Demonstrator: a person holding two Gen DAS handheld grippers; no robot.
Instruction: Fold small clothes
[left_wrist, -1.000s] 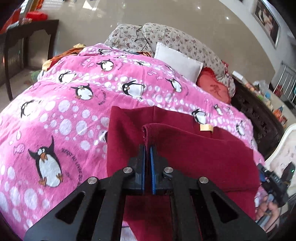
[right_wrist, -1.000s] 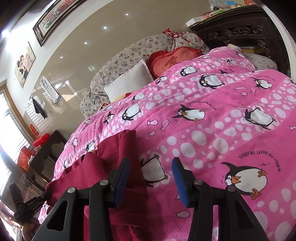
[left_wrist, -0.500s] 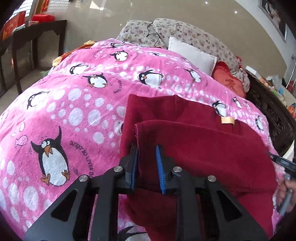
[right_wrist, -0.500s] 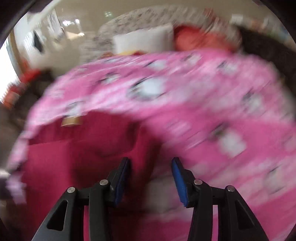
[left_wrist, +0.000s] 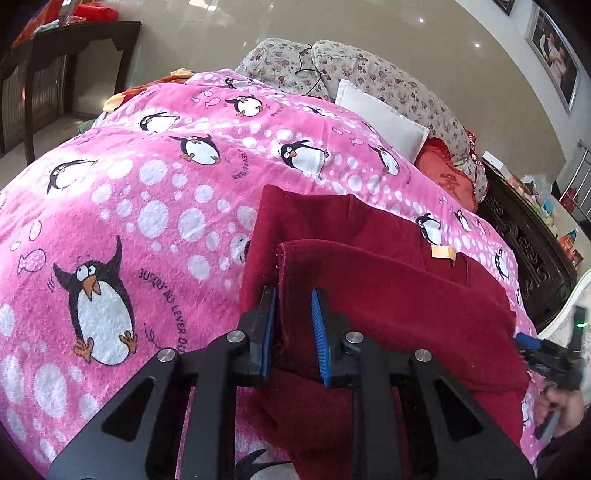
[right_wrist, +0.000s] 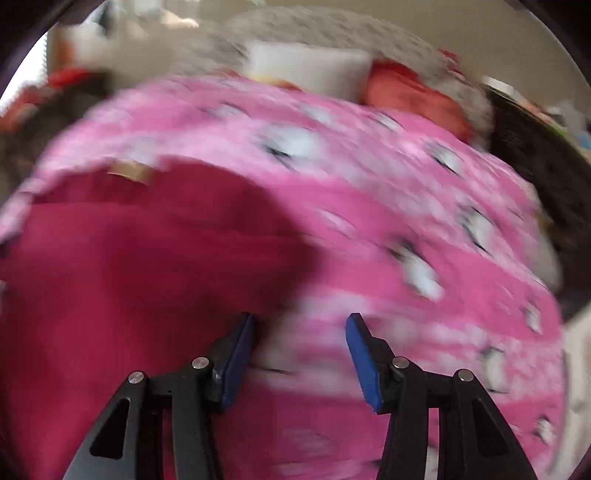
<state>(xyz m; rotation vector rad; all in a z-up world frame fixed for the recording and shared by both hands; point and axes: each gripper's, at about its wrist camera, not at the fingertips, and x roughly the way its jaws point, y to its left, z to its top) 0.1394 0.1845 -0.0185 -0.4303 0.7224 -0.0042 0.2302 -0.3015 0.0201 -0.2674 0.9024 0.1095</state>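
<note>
A dark red garment (left_wrist: 388, 306) lies on a pink penguin blanket (left_wrist: 155, 206), its upper layer folded over with a small tan label (left_wrist: 443, 252) near its far edge. My left gripper (left_wrist: 293, 321) is open, and the folded corner of the garment lies between its blue pads, which stand apart from the cloth. In the blurred right wrist view the garment (right_wrist: 147, 266) fills the left side. My right gripper (right_wrist: 301, 343) is open and empty at the garment's right edge, above the blanket (right_wrist: 424, 229).
Floral pillows (left_wrist: 369, 74), a white pillow (left_wrist: 380, 118) and a red cushion (left_wrist: 447, 177) lie at the head of the bed. A dark carved bedside cabinet (left_wrist: 532, 251) stands at the right, a dark table (left_wrist: 74, 55) at the far left.
My left gripper has opened and let go of the garment's folded corner, which now rests on the lower layer. My right gripper has swung fast to the garment's right edge, still open.
</note>
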